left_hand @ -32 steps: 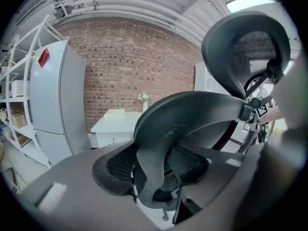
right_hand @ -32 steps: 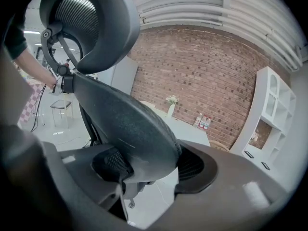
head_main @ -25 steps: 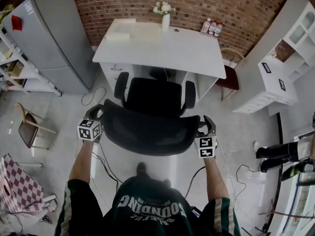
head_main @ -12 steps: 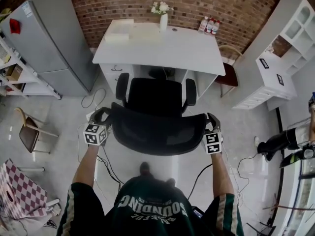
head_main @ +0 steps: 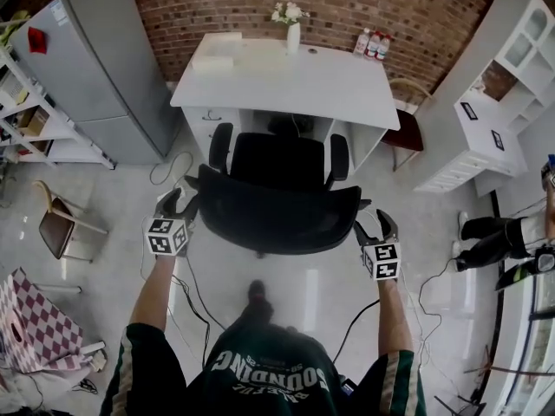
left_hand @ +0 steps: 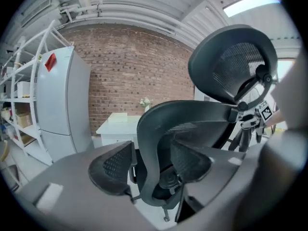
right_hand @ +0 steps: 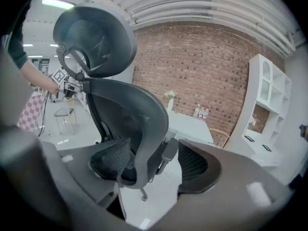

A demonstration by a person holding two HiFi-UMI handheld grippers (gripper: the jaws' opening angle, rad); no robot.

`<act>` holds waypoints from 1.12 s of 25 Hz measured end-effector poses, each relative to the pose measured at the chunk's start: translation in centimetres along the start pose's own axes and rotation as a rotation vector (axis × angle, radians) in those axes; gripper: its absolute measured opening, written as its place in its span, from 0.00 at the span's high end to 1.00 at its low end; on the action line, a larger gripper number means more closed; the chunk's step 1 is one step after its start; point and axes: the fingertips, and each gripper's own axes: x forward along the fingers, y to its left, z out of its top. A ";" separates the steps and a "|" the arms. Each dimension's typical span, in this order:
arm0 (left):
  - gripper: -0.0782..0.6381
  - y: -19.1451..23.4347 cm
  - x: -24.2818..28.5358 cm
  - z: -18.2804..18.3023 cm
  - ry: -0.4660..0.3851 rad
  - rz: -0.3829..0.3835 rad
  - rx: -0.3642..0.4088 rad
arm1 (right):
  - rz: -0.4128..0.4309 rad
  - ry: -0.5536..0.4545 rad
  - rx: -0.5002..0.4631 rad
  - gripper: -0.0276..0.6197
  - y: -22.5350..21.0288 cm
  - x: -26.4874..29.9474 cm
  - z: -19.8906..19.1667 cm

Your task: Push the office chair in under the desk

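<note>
While opening left fingers [left_hand: 111, 170] and right fingers [right_hand: 198, 166] wide, empty, flanks office chair [head_main: 277, 217] backrest; push far toward surface [head_main: 290, 83].

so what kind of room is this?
Looks like a staged home-office or studio room, though that is a guess: a white desk against a brick wall with an office chair at it, plus a fridge and a white shelf unit.

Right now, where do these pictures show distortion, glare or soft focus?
Head view: fisheye bows the brick wall and leans the fridge; a pale reflection lies on the floor near the office chair. Left gripper view: dark round corners, ceiling light blown out. Right gripper view: same vignette, near foreground soft.
</note>
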 end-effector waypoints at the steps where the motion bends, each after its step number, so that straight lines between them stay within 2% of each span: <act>1: 0.53 -0.6 -1.0 -0.2 -0.001 0.015 0.000 | -0.013 -0.019 0.037 0.53 -0.2 -1.2 -0.4; 4: 0.59 -3.6 -4.7 -0.6 -0.029 0.023 -0.021 | -0.071 -0.062 0.124 0.70 -0.2 -4.8 -0.8; 7: 0.76 -6.8 -8.9 -0.5 -0.080 0.034 -0.036 | -0.151 0.002 0.192 0.84 0.2 -7.6 -1.8; 9: 0.88 -9.4 -11.0 -0.7 -0.084 0.041 -0.027 | -0.148 -0.001 0.224 0.89 0.9 -9.9 -1.6; 13: 0.88 -15.1 -14.9 -0.9 -0.086 0.037 -0.015 | -0.109 -0.095 0.209 0.93 2.4 -15.3 0.1; 17: 0.88 -18.5 -18.0 0.3 -0.114 0.050 0.024 | -0.087 -0.170 0.186 0.95 3.2 -18.7 2.3; 22: 0.88 -21.0 -20.8 1.1 -0.148 0.076 -0.008 | -0.090 -0.224 0.166 0.95 4.0 -21.2 3.3; 28: 0.88 -22.4 -22.2 1.3 -0.153 0.068 -0.001 | -0.060 -0.245 0.154 0.95 5.1 -22.7 4.2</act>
